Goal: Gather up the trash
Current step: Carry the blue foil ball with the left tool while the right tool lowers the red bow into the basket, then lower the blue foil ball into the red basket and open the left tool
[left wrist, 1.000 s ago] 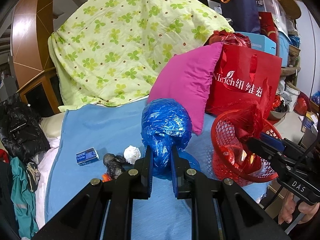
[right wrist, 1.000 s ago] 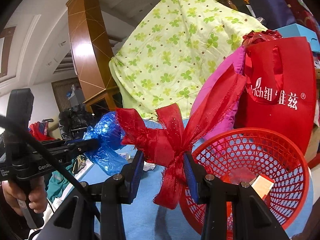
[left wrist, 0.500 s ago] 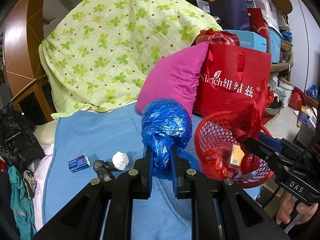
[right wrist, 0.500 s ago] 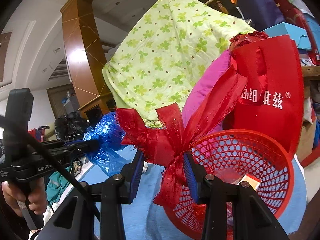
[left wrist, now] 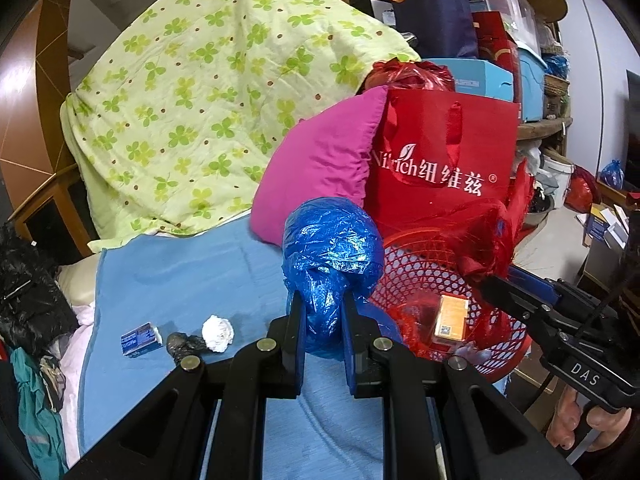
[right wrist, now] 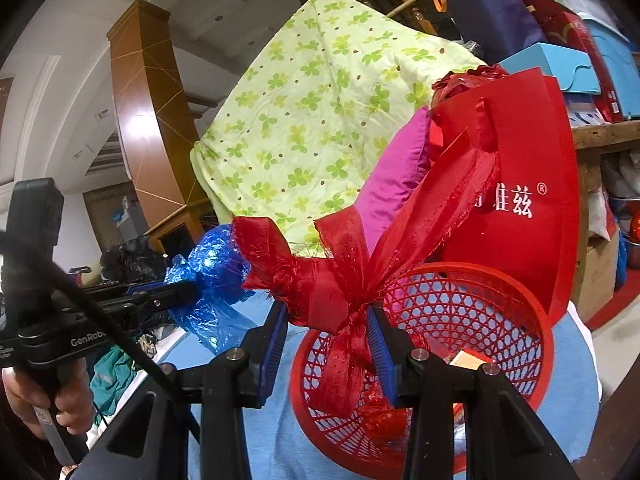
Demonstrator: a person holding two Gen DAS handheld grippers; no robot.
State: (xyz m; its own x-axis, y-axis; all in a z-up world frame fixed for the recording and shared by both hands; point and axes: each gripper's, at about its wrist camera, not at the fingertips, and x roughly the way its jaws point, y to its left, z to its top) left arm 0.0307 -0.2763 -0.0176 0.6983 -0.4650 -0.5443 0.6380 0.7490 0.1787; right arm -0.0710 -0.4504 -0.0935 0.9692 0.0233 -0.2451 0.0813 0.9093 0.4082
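Both your grippers were loaded beside the red mesh basket.

Your left gripper had its fingers pinched on the crumpled blue plastic bag, held up off the blue bed cover just left of the basket. Your right gripper was clamped on the knot of a red ribbon bow, which hung over the near rim of the basket; its tail dangled inside. An orange box already lay in the basket. On the cover to your left, well apart from the basket, sat a small blue box, a dark crumpled wad and a white paper ball, the last two touching. A pink pillow and red gift bag stood behind.
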